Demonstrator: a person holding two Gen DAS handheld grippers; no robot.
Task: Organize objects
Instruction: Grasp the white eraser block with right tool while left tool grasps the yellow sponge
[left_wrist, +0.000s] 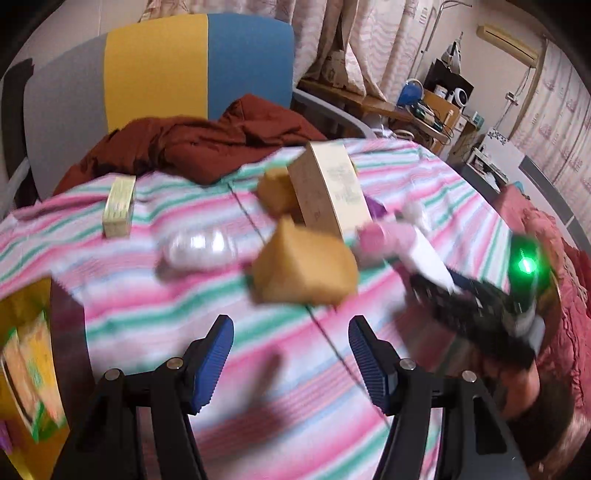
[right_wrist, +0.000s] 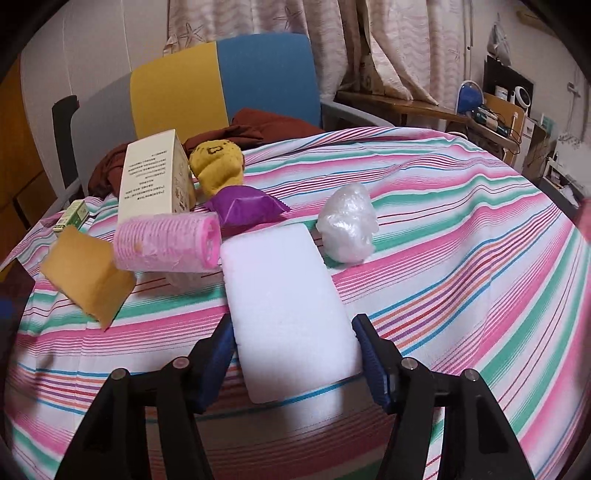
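The right gripper (right_wrist: 293, 354) stood low over the striped table (right_wrist: 461, 258) with the near end of a white foam slab (right_wrist: 284, 306) between its blue pads; the jaws sat against both long edges, pinching the slab, which lay flat on the cloth. Directly ahead of that gripper, just beyond the slab's far end, lay a purple packet (right_wrist: 245, 208); ahead and to the right sat a crumpled clear plastic wad (right_wrist: 349, 227), just beside the slab's far corner. Ahead and to the left a pink hair roller (right_wrist: 168, 243) lay touching the slab's far left edge, and a tan box (right_wrist: 86, 277) lay further left; behind them stood a tall cream carton (right_wrist: 155, 177) with a yellow plush toy (right_wrist: 218, 166) just beside it, and a small green-and-cream box (right_wrist: 70, 216) at the far left.

The left gripper (left_wrist: 291, 354) was spread wide with nothing between its pads; the view was blurred. Straight ahead of it lay the tan box, with a clear plastic container (left_wrist: 199, 247) ahead and left; the right gripper's body, showing a green light, occupied the area ahead and right. A yellow bag (left_wrist: 26, 369) stood close at the left edge; a chair carrying dark red cloth (left_wrist: 192, 144) stood beyond the table.
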